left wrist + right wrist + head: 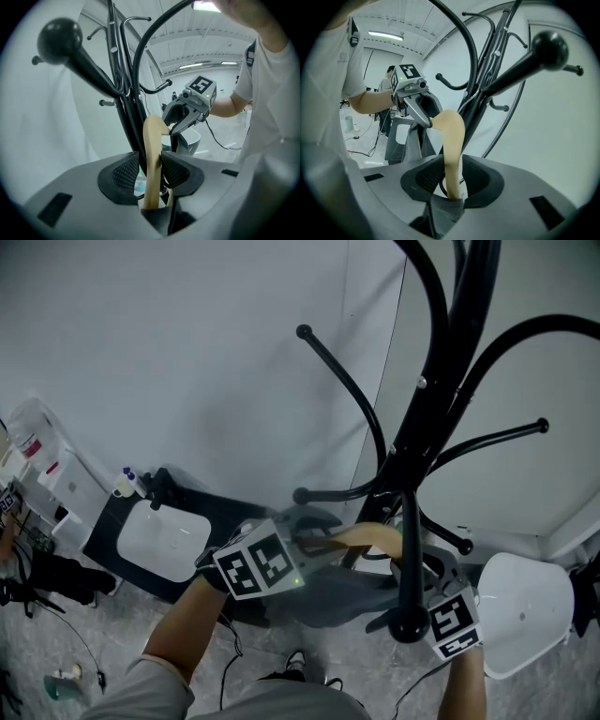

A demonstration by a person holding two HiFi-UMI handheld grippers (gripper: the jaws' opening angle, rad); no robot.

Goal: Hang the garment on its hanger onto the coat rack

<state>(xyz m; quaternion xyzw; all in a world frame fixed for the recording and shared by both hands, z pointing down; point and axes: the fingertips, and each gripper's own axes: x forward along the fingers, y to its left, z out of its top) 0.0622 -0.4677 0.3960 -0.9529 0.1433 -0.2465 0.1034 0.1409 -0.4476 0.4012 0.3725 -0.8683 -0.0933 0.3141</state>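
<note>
The black coat rack (pixel 420 432) rises in front of me, its curved arms ending in ball knobs (pixel 59 38). A light wooden hanger (pixel 367 534) with a grey garment (pixel 330 592) draped below it is held up beside the rack's pole. My left gripper (pixel 298 557) has the hanger's one end (pixel 152 140) between its jaws; the right pad touches the wood, while a gap shows at the left pad. My right gripper (pixel 424 601) is shut on the other end (pixel 453 136), with grey cloth (pixel 445 208) bunched under its jaws. Each gripper shows in the other's view: right gripper (pixel 180 119), left gripper (pixel 423 110).
A white chair (pixel 525 607) stands at the right by the rack's foot. A dark seat with a white panel (pixel 161 542) sits on the floor at the left, with white boxes (pixel 42 460) and cables beyond. A lower rack arm (pixel 405 620) crosses in front of the right gripper.
</note>
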